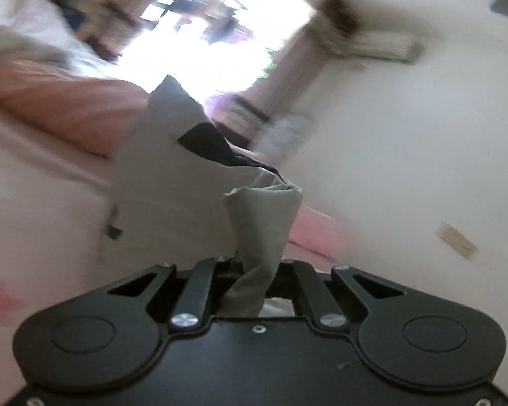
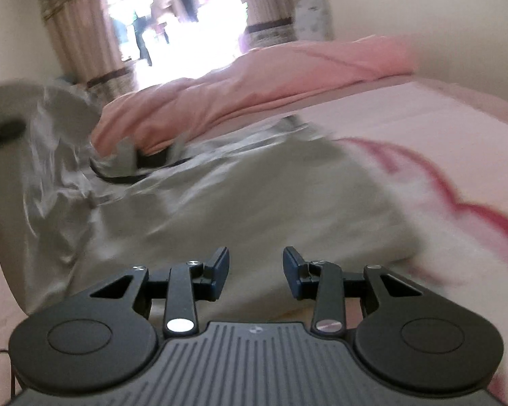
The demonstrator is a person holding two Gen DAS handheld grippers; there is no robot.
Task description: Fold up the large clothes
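My left fingers (image 1: pixel 254 270) pinch a twisted fold of the grey garment (image 1: pixel 172 182); my right fingers (image 2: pixel 255 272) stand apart, empty, above it on the bed (image 2: pixel 440 142).

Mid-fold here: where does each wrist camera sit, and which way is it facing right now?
Left wrist: on the left tongs, tilted, facing the window; tongs shut on a lifted fold of the grey garment.
Right wrist: on the right tongs, looking down across the bed; tongs open, empty.
Shared: garment, pink quilt, window.
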